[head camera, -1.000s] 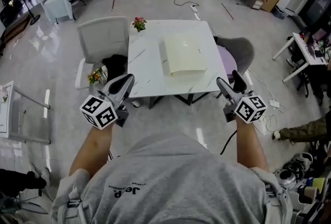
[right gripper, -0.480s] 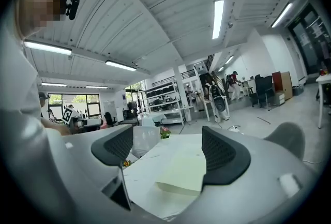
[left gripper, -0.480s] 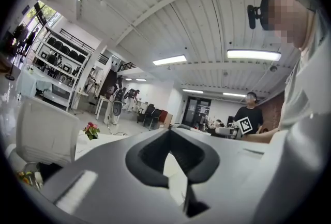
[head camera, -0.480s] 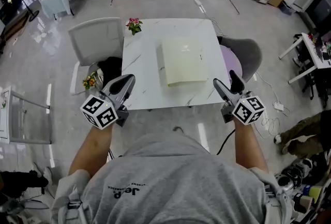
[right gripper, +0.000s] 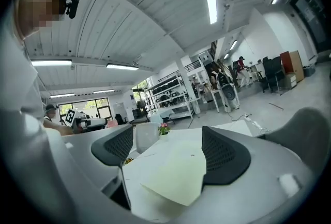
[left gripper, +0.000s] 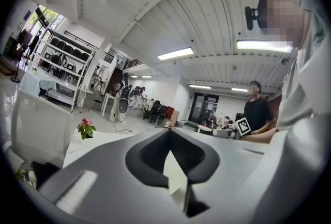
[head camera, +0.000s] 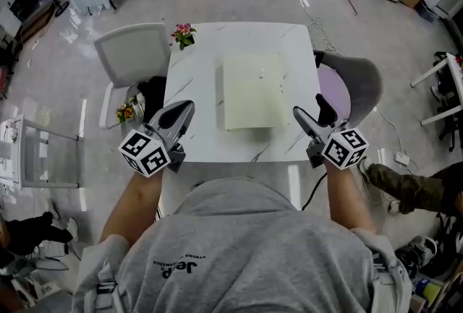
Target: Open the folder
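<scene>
Hovering by near corners of the surface (head camera: 189,80): left claw (head camera: 182,109) pressed together on nothing, right claw (head camera: 309,108) spread, empty. Facing closed folder (head camera: 253,91) flat mid-surface; probably light, thin, floppy, so pinch cover's free edge

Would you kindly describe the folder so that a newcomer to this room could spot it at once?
Find the white marble table in the middle of the floor, between a white chair and a grey chair. The folder lies flat and closed near its middle: a pale yellow-green rectangle, far bigger than the small pot of pink flowers at the far left corner.
</scene>
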`<state>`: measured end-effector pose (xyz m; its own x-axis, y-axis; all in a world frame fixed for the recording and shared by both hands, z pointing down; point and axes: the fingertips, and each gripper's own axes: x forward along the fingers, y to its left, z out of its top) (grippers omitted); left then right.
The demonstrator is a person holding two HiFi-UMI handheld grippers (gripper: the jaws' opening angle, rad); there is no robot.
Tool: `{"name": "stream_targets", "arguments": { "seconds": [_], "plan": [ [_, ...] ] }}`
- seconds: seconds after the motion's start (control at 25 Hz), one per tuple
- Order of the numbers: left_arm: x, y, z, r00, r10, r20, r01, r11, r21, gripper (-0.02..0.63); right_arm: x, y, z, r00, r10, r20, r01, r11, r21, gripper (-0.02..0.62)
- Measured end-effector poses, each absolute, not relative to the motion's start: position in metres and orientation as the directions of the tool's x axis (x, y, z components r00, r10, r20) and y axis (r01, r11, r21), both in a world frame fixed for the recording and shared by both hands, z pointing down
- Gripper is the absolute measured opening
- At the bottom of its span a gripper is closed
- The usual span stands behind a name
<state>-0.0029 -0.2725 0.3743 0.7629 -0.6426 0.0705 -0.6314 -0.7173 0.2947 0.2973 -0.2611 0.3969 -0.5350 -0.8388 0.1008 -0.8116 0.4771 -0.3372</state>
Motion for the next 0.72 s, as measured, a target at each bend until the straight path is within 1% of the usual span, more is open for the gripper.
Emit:
{"name": "stream_targets", "arguments": {
  "seconds": [0.16, 0.28, 0.44, 0.6, 0.72],
  "plan": [
    [-0.004, -0.285, 0.387, 0.783, -0.617, 0.077, -0.610, -0.740, 0.282, 0.054, 0.287, -0.261, 0.417, -0.518, -0.846, 0.125, -0.816, 0.445, -0.369, 0.393],
    [-0.008, -0.290, 0.400, 0.812, -0.577, 0.085, -0.576, -0.768, 0.280, 0.054, 0.279, -0.256, 0.430, -0.478, -0.867, 0.145, -0.830, 0.391, -0.399, 0.393],
    [-0.012, -0.290, 0.417, 0.854, -0.506, 0.120, -0.518, -0.804, 0.291, 0.054, 0.273, -0.243, 0.456, -0.399, -0.898, 0.185, -0.823, 0.262, -0.505, 0.393],
    [-0.012, -0.291, 0.438, 0.883, -0.446, 0.146, -0.468, -0.828, 0.308, 0.054, 0.278, -0.235, 0.503, -0.305, -0.913, 0.271, -0.792, 0.085, -0.604, 0.391],
    [-0.011, -0.295, 0.453, 0.893, -0.422, 0.160, -0.451, -0.837, 0.309, 0.054, 0.275, -0.237, 0.540, -0.287, -0.900, 0.328, -0.754, 0.002, -0.657, 0.390]
  ]
}}
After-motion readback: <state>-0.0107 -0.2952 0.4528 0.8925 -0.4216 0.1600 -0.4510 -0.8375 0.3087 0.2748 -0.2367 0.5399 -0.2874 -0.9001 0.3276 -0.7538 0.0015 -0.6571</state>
